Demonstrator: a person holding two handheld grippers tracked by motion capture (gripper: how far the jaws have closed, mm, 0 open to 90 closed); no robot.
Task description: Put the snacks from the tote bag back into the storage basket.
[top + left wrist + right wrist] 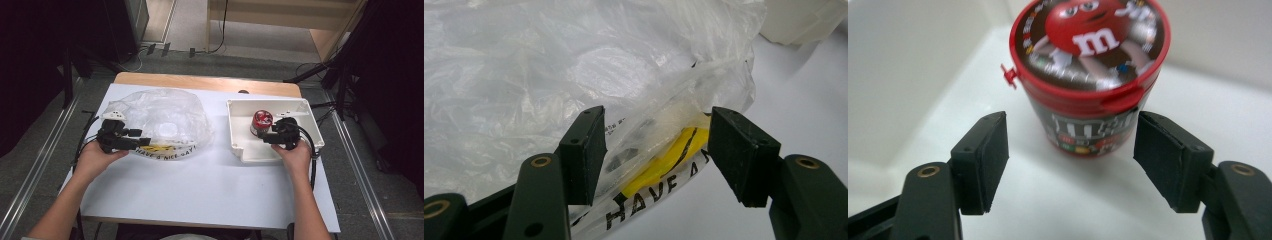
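Step now: going for the candy tub (1090,75), upright in the white bin (240,135) on the right side of the table (200,185). Right gripper (1073,160) just short of the tub, jaws apart, not touching it. Left gripper (656,155) at the near edge of the plastic bag (549,65) on the left, jaws apart w/ bag film between, not pinched. Next, prob: push right jaws round the tub, squeeze, lift. Count: 1 tub, 1 bin, 1 bag, 2 grippers
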